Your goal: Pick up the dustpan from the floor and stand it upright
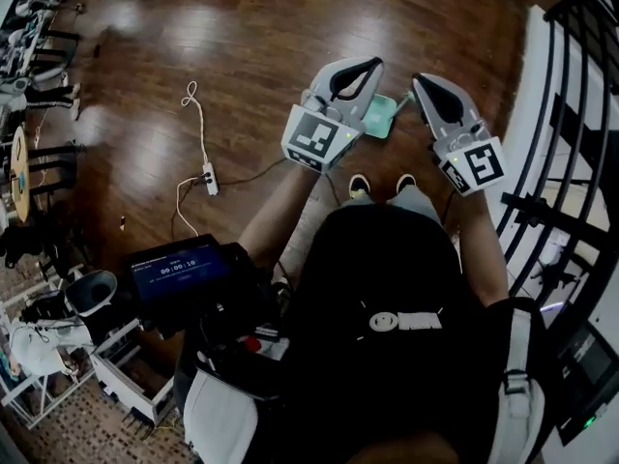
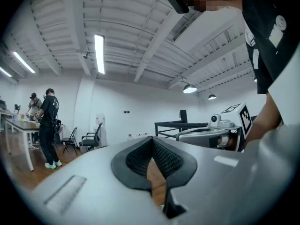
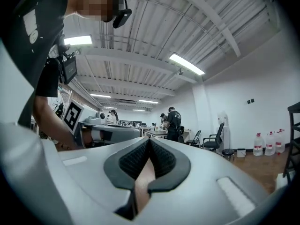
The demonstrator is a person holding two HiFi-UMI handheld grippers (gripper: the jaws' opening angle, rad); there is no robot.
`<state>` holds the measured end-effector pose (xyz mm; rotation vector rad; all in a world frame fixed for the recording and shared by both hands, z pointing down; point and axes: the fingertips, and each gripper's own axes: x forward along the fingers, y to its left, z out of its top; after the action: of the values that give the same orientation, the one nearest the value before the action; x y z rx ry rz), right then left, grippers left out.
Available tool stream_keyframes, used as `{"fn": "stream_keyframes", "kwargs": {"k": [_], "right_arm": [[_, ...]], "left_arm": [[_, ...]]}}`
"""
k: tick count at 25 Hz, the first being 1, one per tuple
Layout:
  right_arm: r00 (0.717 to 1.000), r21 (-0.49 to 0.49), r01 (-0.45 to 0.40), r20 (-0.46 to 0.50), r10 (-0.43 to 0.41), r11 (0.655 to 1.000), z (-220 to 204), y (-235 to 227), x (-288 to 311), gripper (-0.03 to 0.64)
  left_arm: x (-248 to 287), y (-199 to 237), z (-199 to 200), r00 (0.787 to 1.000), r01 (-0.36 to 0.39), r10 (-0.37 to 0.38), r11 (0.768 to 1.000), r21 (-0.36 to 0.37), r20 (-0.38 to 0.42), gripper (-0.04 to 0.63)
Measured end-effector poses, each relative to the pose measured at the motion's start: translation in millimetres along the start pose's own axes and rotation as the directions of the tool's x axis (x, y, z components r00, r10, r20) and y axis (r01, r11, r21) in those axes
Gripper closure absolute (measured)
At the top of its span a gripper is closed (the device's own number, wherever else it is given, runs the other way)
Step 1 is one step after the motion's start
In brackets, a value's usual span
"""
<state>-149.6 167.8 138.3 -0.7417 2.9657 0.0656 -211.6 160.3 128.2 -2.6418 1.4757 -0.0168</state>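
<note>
The dark wood floor (image 1: 242,46) spreads out far below both grippers, and a black railing (image 1: 566,114) runs along the right gripper's outer side. The person stands with both forearms out in front and elbows bent. The two tools are side by side and about level, pointing across the room rather than down.

The left gripper (image 1: 373,65) has its jaws pressed together with nothing between them. The right gripper (image 1: 419,81) looks the same, pads meeting at the tips and empty.

The mint-green dustpan (image 1: 380,116) shows in the gap between the two, down on the floor just beyond the person's shoes (image 1: 359,185), and neither tool touches it. I cannot tell whether it stands upright. With both tools closed, high and clear of it, I'd judge this a rest pose, not a reach.

A white power strip (image 1: 209,178) lies well off to the left gripper's outer side.
</note>
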Motion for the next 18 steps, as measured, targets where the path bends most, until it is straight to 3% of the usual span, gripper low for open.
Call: {"fn": "stream_keyframes", "kwargs": {"k": [4,7,11,18], "right_arm": [[0.999,0.021,0.033,-0.014,-0.032,0.999,-5,-11,-20,0.614],[1.0,0.037,-0.02,-0.02,0.021,0.999,-30,8,7,0.614],[0.999,0.057,-0.038,-0.004,0.038,0.998,-29,11,22,0.615],[0.997,0.029,-0.069,0.021,0.068,0.997,-41,-2,41,0.615]], "left_arm": [[19,-8,8,1.0,0.016,-0.016,1.0,-0.001,0.026,0.58],[-1,12,9,0.999,-0.01,0.01,1.0,-0.008,0.034,0.58],[-12,25,12,0.999,-0.032,0.034,0.998,-0.045,0.041,0.58],[6,33,4,0.998,-0.022,0.02,0.999,0.028,0.056,0.58]]}}
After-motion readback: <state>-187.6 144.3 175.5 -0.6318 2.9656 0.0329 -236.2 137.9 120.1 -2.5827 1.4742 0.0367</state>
